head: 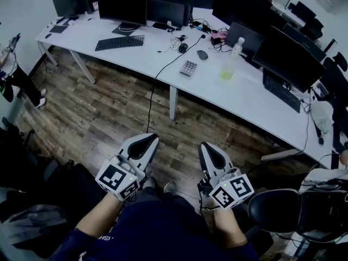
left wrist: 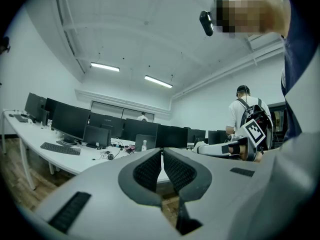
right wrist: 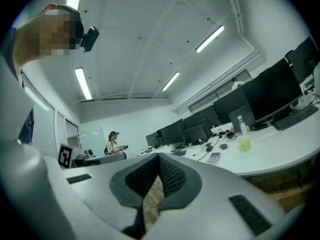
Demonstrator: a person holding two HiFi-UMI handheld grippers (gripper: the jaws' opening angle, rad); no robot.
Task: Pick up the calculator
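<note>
I have both grippers low in the head view, in front of the operator's body and well short of the desk. The left gripper (head: 148,140) has its jaws pressed together, tips meeting, with nothing between them; its own view shows the two dark pads (left wrist: 150,170) touching at the front. The right gripper (head: 206,146) is closed the same way: in its own view the tips meet, and only wooden floor (head: 109,110) shows through the small gap behind them, so it too is empty. Both point roughly level toward the long white desk (head: 141,56). The calculator (head: 188,68) lies flat on that desk near the front edge, well apart from both grippers and ahead of them, a little nearer the right one's line. From the right gripper view I see it (right wrist: 214,156) right of the jaws, beyond the tips. A dark mouse (head: 202,54) sits just behind it, a yellow-green cup (head: 227,74) lies to its right, and a clear bottle (head: 237,47) stands beyond the cup. A black cable (head: 157,78) runs past the calculator's left side and drops off the desk edge to the floor. A black keyboard (head: 119,42) lies further left.
</note>
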